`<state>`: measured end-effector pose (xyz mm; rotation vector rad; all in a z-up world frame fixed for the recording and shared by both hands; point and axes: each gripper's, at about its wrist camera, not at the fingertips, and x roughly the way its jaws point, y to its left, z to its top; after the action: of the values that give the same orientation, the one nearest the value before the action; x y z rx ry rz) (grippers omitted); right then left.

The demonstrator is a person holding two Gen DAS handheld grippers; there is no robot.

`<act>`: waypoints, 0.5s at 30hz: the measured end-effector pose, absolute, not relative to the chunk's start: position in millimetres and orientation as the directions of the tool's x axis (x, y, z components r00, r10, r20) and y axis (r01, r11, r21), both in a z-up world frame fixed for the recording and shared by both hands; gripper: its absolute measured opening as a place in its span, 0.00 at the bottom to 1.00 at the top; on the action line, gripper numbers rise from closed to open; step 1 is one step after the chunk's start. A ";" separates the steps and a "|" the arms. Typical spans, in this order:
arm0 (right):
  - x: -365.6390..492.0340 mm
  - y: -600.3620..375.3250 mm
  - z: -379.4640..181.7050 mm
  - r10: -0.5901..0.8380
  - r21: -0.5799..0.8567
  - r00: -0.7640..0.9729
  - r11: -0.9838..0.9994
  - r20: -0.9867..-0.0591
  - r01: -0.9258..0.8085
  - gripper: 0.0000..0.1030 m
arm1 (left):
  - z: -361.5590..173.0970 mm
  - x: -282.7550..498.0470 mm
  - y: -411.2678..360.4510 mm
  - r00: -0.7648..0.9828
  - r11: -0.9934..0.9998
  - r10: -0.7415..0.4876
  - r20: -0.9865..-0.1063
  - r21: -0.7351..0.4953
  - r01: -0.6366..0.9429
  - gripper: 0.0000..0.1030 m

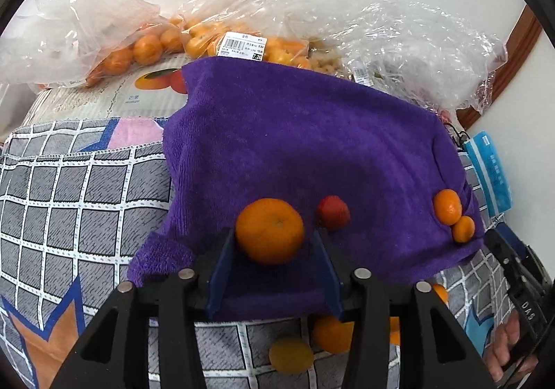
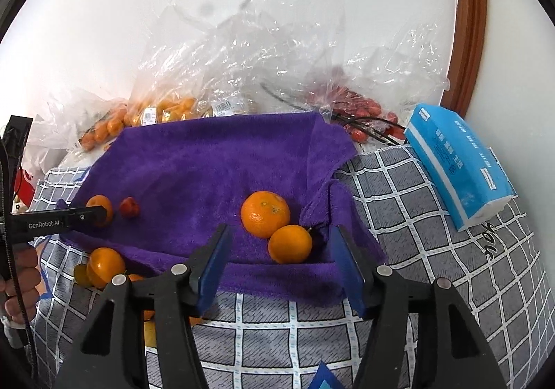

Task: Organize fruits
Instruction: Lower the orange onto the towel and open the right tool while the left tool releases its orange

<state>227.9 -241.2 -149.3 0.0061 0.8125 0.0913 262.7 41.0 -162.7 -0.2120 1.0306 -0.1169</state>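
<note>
Left gripper (image 1: pixel 274 243): jaws part open over purple terry towel (image 1: pixel 295 146), large round orange mandarin (image 1: pixel 270 231) between blue fingers, left pad near touching, right clear. Right gripper (image 2: pixel 281 247): jaws wider, smaller mandarin (image 2: pixel 290 244) between fingers, untouched.

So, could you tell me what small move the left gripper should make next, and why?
Probably lift the left gripper back off the purple towel: its jaws stand open around the large orange, which rests on the towel beside the small red fruit, apparently placed.
</note>
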 end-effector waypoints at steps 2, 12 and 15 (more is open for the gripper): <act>225.8 -239.0 -150.3 0.101 0.059 0.677 0.995 -0.729 -0.085 0.57 | -158.5 259.1 41.3 0.517 0.974 -0.196 -0.833 -0.229 0.001 0.48; 211.8 -217.5 -152.9 0.147 0.095 0.646 0.989 -0.749 -0.114 0.57 | -140.8 232.3 58.7 0.552 0.975 -0.185 -0.813 -0.223 0.000 0.49; 208.7 -207.9 -158.7 0.176 0.111 0.624 0.984 -0.762 -0.142 0.57 | -140.8 222.4 67.7 0.552 0.976 -0.174 -0.816 -0.216 -0.010 0.49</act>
<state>208.7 -207.9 -158.7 0.0419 0.8787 0.1826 222.4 67.7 -140.8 -0.2045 0.9837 -0.0978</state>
